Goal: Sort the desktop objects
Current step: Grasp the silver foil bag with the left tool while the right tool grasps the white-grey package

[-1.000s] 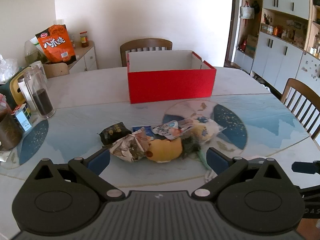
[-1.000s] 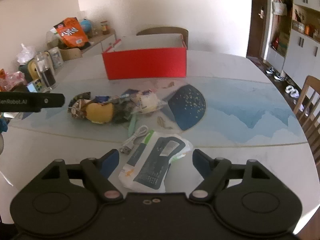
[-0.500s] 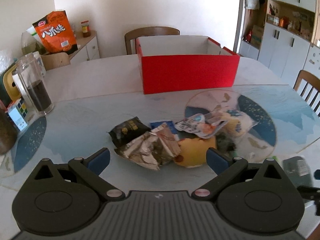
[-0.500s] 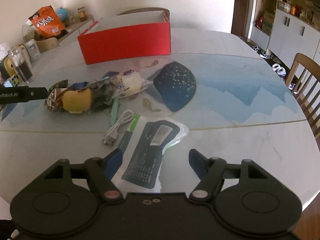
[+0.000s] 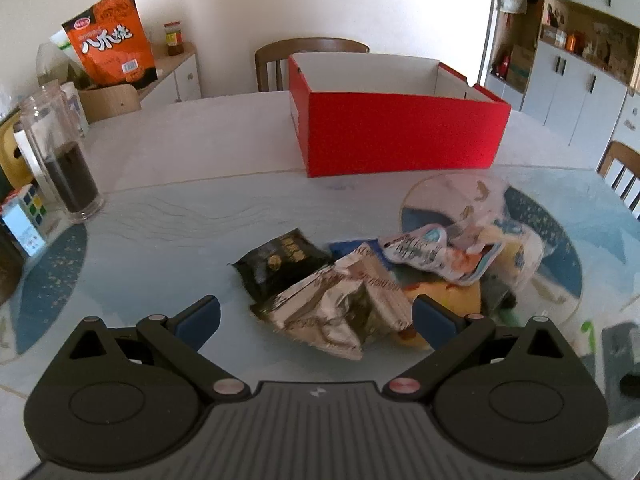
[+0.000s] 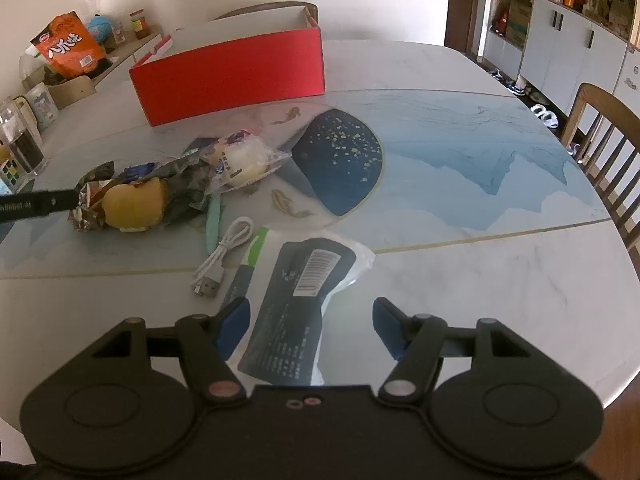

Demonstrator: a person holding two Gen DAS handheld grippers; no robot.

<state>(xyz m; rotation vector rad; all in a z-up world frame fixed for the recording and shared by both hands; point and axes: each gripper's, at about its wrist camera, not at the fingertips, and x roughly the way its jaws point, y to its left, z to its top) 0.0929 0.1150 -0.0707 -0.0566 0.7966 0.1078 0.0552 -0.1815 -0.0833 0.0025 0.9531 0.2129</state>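
Observation:
A pile of snack packets lies mid-table: a crumpled silver wrapper (image 5: 340, 312), a black packet (image 5: 280, 264), a yellow toy (image 6: 132, 204) and a clear bag with a bun (image 6: 244, 160). My left gripper (image 5: 316, 318) is open with the silver wrapper between its fingers. My right gripper (image 6: 310, 324) is open over a dark flat packet (image 6: 296, 304). A white USB cable (image 6: 224, 256) and a mint pen (image 6: 212, 220) lie beside it. An open red box (image 5: 396, 128) stands behind the pile.
A glass jar with dark contents (image 5: 64, 164) and a Rubik's cube (image 5: 24, 212) stand at the left. An orange snack bag (image 5: 110, 46) sits on a side cabinet. Wooden chairs (image 6: 608, 148) stand around the table.
My left gripper has moved forward and left, closing in on the silver wrapper. My right gripper has come lower and nearer to the dark flat packet.

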